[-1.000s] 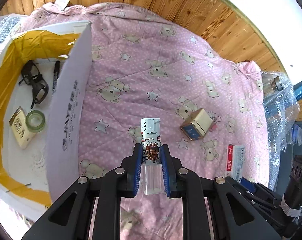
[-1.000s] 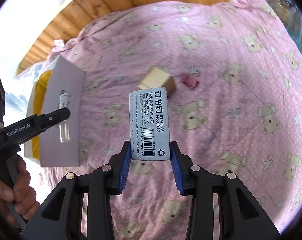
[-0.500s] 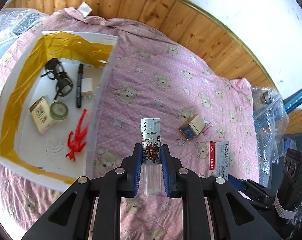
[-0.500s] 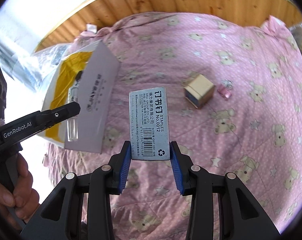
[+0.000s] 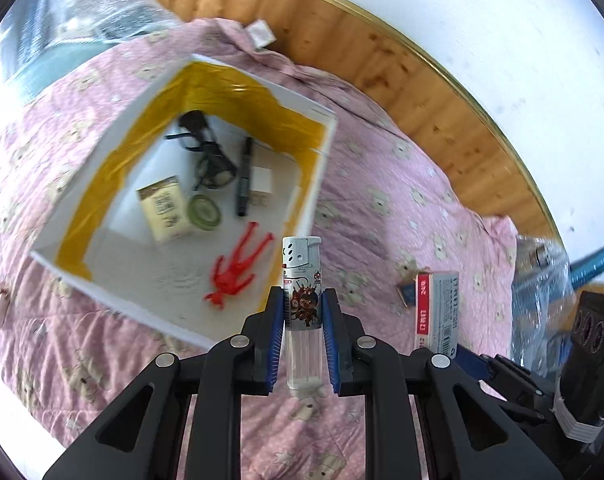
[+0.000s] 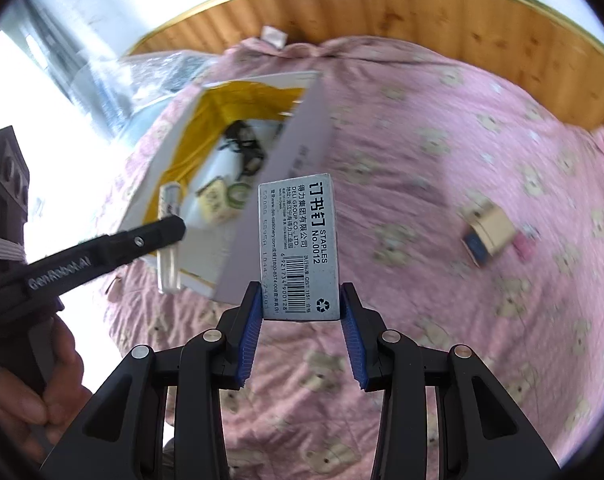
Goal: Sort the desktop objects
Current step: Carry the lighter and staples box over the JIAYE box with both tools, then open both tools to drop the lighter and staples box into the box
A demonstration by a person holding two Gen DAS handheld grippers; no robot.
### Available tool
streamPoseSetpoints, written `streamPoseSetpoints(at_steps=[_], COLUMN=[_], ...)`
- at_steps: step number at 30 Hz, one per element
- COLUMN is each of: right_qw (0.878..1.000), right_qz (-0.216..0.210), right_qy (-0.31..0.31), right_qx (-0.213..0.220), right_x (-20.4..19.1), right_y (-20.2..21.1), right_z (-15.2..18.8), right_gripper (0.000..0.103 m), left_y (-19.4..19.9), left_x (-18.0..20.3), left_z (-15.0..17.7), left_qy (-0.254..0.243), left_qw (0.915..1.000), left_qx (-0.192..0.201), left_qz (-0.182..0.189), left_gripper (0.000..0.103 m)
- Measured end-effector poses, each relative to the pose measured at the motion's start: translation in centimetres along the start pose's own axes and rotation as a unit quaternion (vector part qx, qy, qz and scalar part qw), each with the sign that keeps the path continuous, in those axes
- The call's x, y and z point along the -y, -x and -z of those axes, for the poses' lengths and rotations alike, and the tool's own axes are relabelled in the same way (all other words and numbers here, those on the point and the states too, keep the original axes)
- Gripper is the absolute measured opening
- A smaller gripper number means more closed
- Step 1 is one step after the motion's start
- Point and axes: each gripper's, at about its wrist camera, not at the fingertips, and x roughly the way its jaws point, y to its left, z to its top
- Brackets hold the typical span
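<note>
**Holding two items near the sorting box**

Lying at 10 o'clock in the left wrist view, the white cardboard box with yellow tape lining [image 5: 114, 148] rests open on the pink bear-print quilt [image 5: 402, 184]. Contents, left to right:

1. Small beige printed carton [image 5: 166, 208], touching the green tape roll [image 5: 204, 212] at its 3 o'clock side.
2. Black-framed glasses [image 5: 206, 152] at 12 o'clock of the roll.
3. Black marker pen [image 5: 244, 176], just beside a white charger plug [image 5: 262, 182].
4. Red plastic figure [image 5: 238, 268] at the 5 o'clock corner of the box floor.

The left gripper [image 5: 302, 336] has its jaws clamped on a clear-bodied cigarette lighter with a white cap and cartoon label [image 5: 302, 288], held upright. The lighter sits just outside the near box wall, at 4 o'clock of the box.

The right gripper [image 6: 302, 332] has its jaws clamped on a grey cardboard staples box with a barcode [image 6: 300, 248], held upright over the quilt at 3 o'clock of the white box. In the left wrist view this staples box appears at 3 o'clock.

A small tan and blue cube carton [image 6: 488, 234] lies on the quilt at 3 o'clock in the right wrist view, with a small pink object, blurred, just beside it.

A hand [image 6: 30, 392] grips the left gripper handle at 8 o'clock in the right wrist view.
</note>
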Motion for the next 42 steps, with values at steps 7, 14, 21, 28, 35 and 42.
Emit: streamPoseSetpoints(at_steps=[7,14,21,28,35,42], right_qw=[0.999,0.996,0.993,0.995,0.996,0.996], right_qz=[-0.019,-0.03,-0.041,-0.049,-0.058,-0.064], right_qy=[0.048,0.085,0.11,0.077,0.046,0.026], right_qx=[-0.005,-0.007,-0.02,-0.041,-0.049,-0.049], right_x=[-4.4,-8.1,-10.1,-8.1,-5.6,-4.3], right_y=[-1.2,-3.1,-6.3,-8.6,-8.7,-8.1], right_z=[-2.6,-5.9,-8.8,-9.0,-8.2,-7.9], right_gripper=[0.04,0.04,0.043,0.045,0.045,0.045], left_y=[1.3,1.2,-1.6,-4.1,-5.0,-5.4], left_x=[-4.0,-7.7,-9.8,-11.8,-12.3,-9.7], left_z=[-0.8,-3.2,-5.5,-5.4,-5.2,-5.1], left_qy=[0.046,0.087,0.105,0.134,0.144,0.115], left_qw=[0.9987,0.9953,0.9941,0.9897,0.9876,0.9915], left_qx=[0.016,0.029,0.005,-0.012,-0.025,-0.034], left_qz=[-0.014,-0.03,-0.026,-0.049,-0.059,-0.05], left_gripper=[0.02,0.02,0.028,0.045,0.045,0.045])
